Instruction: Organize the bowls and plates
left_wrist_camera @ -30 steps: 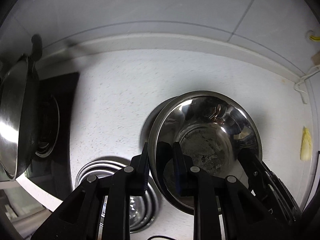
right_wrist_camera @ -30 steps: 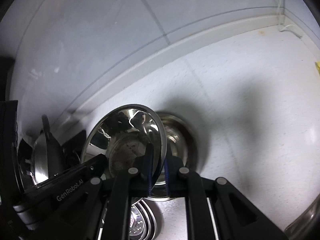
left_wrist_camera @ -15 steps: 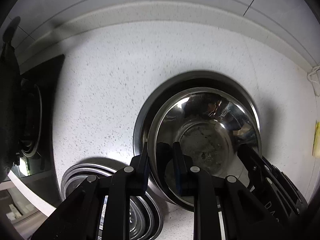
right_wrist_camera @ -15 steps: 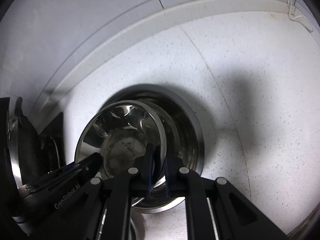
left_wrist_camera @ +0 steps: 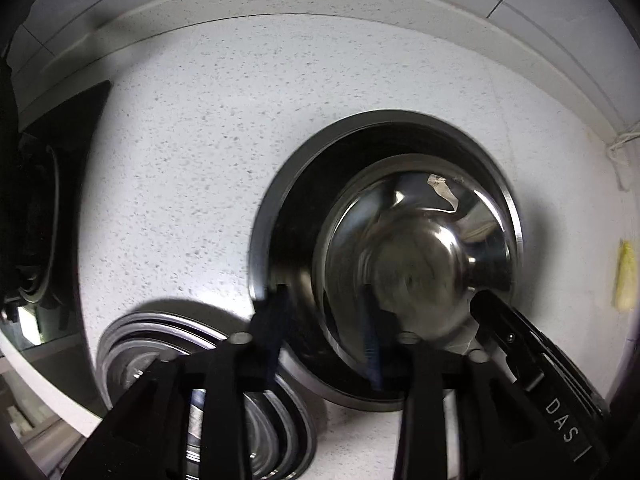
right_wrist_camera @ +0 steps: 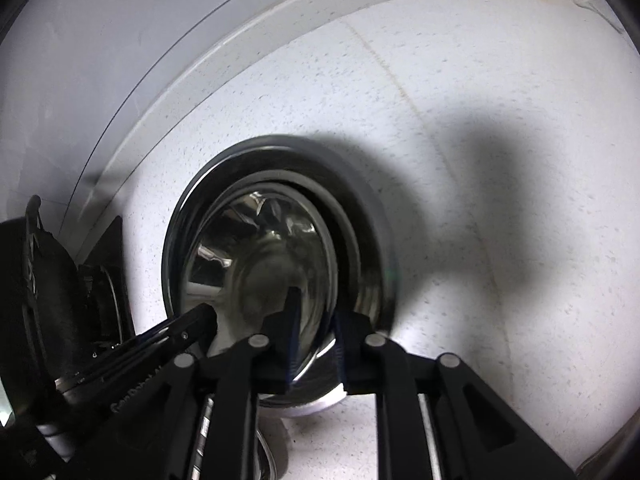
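The left tongs (left_wrist_camera: 326,324) are seen spread apart, with the near-left edges of both bowls lying between the two fingers and no pinch on either rim. The right tongs (right_wrist_camera: 316,340) are likewise seen parted, their fingers straddling the right rim of the small shiny stainless-steel bowl (left_wrist_camera: 420,256) with a gap visible on each side (whether one pad grazes the metal cannot be told through the blur). In the left wrist view the tip of the right tongs is seen at the lower right of the small bowl; in the right wrist view the tip of the left tongs is seen at its lower left.

The small bowl is nested inside the larger dark-rimmed steel bowl (left_wrist_camera: 288,216), shifted toward the larger bowl's right side in the left wrist view. The larger bowl is set on the white speckled stone bench (left_wrist_camera: 180,152).

Just beside the larger bowl, at the lower left, a stack of round ribbed steel plates (left_wrist_camera: 132,348) is seen on the bench. Further left, a black glass cooktop (left_wrist_camera: 60,140) is set into the bench. Behind everything, a pale tiled wall (right_wrist_camera: 100,40) is met by the raised back edge of the bench.
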`<state>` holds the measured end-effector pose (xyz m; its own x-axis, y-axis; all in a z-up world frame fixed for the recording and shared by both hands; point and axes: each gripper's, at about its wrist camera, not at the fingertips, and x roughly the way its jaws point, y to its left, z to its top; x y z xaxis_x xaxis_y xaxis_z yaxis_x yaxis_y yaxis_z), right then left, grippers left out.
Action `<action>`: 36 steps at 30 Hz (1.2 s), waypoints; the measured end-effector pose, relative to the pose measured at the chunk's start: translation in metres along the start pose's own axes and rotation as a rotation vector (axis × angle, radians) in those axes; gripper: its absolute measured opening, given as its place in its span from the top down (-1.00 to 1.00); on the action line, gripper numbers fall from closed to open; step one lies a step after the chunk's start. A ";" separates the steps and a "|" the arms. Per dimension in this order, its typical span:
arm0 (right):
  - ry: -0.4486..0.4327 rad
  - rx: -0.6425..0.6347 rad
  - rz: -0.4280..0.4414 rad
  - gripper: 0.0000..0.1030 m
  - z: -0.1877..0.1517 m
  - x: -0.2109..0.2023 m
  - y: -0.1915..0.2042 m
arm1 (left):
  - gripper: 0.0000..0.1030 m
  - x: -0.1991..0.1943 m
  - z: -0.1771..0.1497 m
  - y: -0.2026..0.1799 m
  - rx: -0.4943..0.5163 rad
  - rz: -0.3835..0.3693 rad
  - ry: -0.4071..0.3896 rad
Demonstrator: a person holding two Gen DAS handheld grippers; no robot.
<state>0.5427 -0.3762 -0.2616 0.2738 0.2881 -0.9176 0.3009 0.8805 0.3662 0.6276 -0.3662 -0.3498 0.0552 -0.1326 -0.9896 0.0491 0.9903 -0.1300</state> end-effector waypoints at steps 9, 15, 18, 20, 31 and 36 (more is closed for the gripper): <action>-0.048 0.062 0.031 0.49 -0.005 -0.040 -0.028 | -0.09 -0.031 -0.009 0.014 -0.035 -0.010 -0.051; -0.090 0.076 0.054 0.49 -0.013 -0.069 -0.047 | -0.21 -0.057 -0.023 0.025 0.004 -0.016 -0.096; -0.102 0.096 0.064 0.49 -0.015 -0.074 -0.057 | -0.21 -0.062 -0.026 0.034 0.009 -0.025 -0.103; -0.097 0.116 0.073 0.48 -0.015 -0.074 -0.064 | -0.21 -0.056 -0.024 0.045 -0.020 -0.032 -0.090; -0.036 0.141 0.100 0.48 -0.008 -0.047 -0.071 | -0.21 -0.033 -0.020 0.078 -0.192 -0.103 0.015; -0.007 0.124 0.099 0.48 0.002 -0.033 -0.065 | -0.21 -0.024 -0.013 0.079 -0.203 -0.097 0.028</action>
<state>0.5155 -0.4436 -0.2546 0.3136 0.3679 -0.8754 0.3830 0.7945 0.4712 0.6167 -0.2846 -0.3371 0.0318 -0.2297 -0.9727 -0.1487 0.9613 -0.2319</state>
